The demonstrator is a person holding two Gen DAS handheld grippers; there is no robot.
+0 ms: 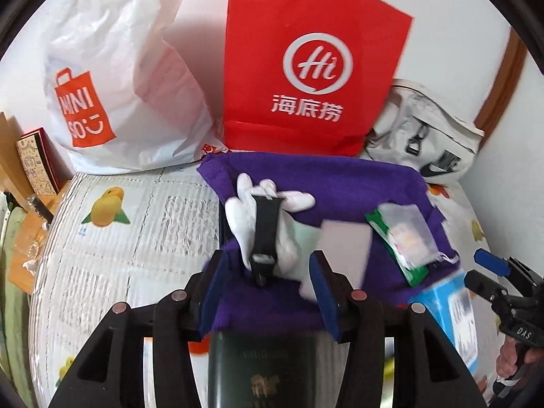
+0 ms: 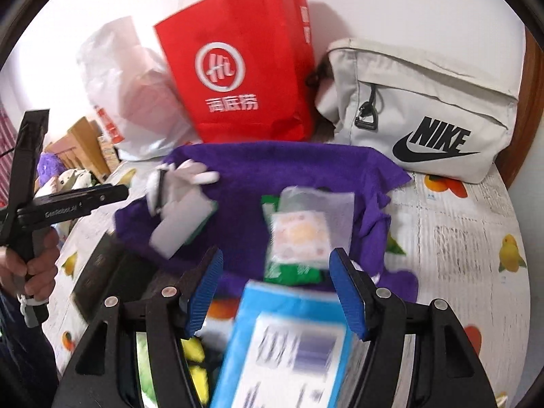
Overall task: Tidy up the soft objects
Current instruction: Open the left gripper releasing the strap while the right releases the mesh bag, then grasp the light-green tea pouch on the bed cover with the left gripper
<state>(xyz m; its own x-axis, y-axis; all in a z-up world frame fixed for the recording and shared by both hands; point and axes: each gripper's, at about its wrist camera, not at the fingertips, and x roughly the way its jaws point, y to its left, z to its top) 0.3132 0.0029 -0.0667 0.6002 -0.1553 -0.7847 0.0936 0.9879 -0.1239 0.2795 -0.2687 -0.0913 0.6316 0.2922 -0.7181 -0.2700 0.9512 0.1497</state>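
A purple towel [image 1: 340, 183] [image 2: 272, 170] lies on the table with small things on it. A white glove with a black strap [image 1: 261, 217] [image 2: 176, 180] lies at its left. A green and clear packet [image 1: 404, 234] [image 2: 299, 234] lies at its right, with a pale card [image 1: 343, 238] [image 2: 183, 224] between. My left gripper [image 1: 268, 282] is open over the towel's near edge, just short of the glove. My right gripper [image 2: 278, 289] is open, and a blue box [image 2: 285, 346] [image 1: 448, 316] lies between its fingers. The right gripper also shows at the left wrist view's right edge [image 1: 486, 272].
A red paper bag [image 1: 306, 61] [image 2: 238, 68], a white Miniso bag [image 1: 112, 78] [image 2: 129, 95] and a grey Nike bag [image 2: 425, 108] [image 1: 425, 136] stand at the back by the wall. A dark booklet [image 1: 261, 367] [image 2: 102, 272] lies near the towel. The tablecloth [image 1: 119, 238] has fruit prints.
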